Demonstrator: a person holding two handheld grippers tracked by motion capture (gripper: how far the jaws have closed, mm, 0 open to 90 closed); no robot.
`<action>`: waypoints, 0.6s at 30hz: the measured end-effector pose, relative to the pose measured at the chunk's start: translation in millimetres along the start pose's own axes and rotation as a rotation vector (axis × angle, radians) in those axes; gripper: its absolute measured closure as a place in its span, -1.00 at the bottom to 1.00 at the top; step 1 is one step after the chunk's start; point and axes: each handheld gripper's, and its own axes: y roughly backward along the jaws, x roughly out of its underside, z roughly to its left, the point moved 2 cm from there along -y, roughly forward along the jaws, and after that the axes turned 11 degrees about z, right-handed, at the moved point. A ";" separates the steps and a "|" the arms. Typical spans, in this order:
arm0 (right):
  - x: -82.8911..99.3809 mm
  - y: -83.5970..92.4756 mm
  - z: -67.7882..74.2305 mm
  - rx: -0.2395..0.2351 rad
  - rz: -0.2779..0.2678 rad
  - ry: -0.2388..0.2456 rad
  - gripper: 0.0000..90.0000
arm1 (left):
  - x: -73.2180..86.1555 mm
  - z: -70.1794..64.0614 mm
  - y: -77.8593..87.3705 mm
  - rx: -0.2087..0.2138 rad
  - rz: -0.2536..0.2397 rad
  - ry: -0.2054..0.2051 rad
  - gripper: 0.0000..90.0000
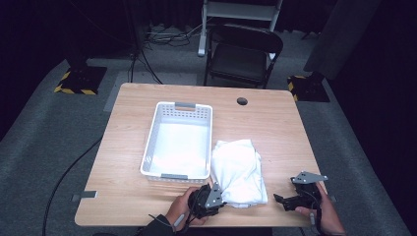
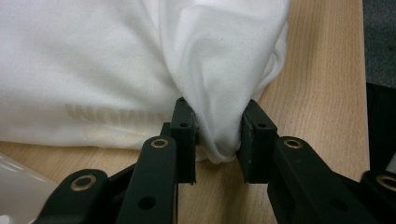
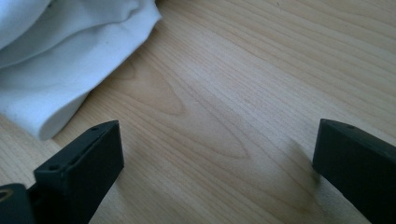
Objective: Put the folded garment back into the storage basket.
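A folded white garment [image 1: 239, 171] lies on the wooden table [image 1: 275, 123], just right of a white plastic basket [image 1: 179, 140]. My left gripper [image 1: 212, 196] sits at the garment's near left corner, its jaws shut on a bunched fold of the white cloth [image 2: 217, 135]. Faint mirrored lettering [image 2: 114, 114] shows through the fabric. My right gripper [image 1: 284, 200] rests open near the table's front right, jaws spread wide over bare wood. The garment's edge [image 3: 70, 60] lies to the upper left of it, apart from the jaws.
The basket is empty, with grey handles at both ends. A black folding chair [image 1: 243, 54] stands beyond the table. A dark grommet hole [image 1: 242, 101] sits near the far edge. Cables run over the grey floor [image 1: 64, 147] at left.
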 end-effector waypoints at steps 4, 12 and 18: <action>-8.0 7.0 1.1 0.020 -0.012 -0.010 -0.95 | 0.0 0.0 0.0 0.001 0.000 0.000 0.57; -21.6 11.5 7.9 0.038 0.005 0.032 -0.95 | -0.2 -0.2 -0.2 -0.003 -0.001 -0.004 0.57; -27.6 15.0 11.7 0.022 -0.003 0.045 -0.95 | -0.2 -1.0 -0.3 -0.009 0.000 -0.006 0.57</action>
